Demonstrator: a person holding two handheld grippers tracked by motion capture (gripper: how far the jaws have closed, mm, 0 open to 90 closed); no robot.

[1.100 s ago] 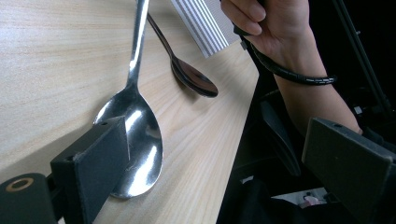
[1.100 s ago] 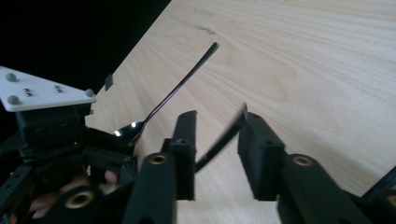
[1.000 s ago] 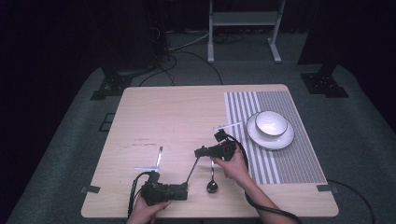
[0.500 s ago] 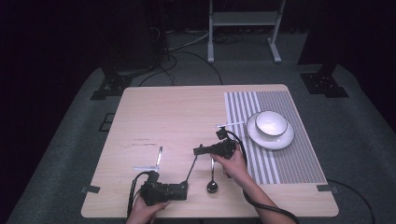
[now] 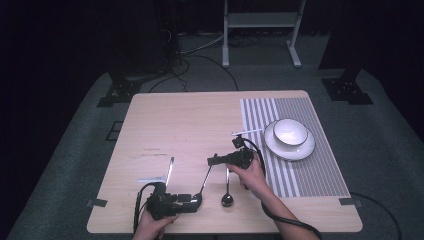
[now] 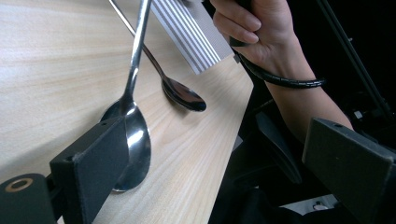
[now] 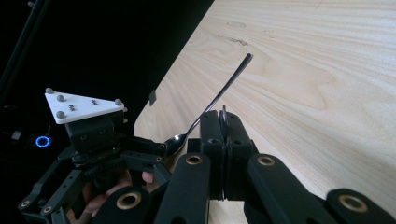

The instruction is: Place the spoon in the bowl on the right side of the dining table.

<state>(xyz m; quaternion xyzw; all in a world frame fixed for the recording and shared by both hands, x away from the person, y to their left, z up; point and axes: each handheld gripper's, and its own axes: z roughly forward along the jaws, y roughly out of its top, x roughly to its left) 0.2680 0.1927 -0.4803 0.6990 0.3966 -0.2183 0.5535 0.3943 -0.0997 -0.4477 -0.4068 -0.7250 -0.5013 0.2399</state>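
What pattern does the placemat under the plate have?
The placemat has grey and white stripes; the high view shows it best.

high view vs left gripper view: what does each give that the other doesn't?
High view: the white bowl on its plate, the whole table, and the right gripper above the spoon handles. Left gripper view: the left gripper close up, jaws wide open, with the bowl of the left spoon lying just beside one jaw and not pressed. Shared: the left spoon, the right spoon, the striped placemat and the person's right hand.
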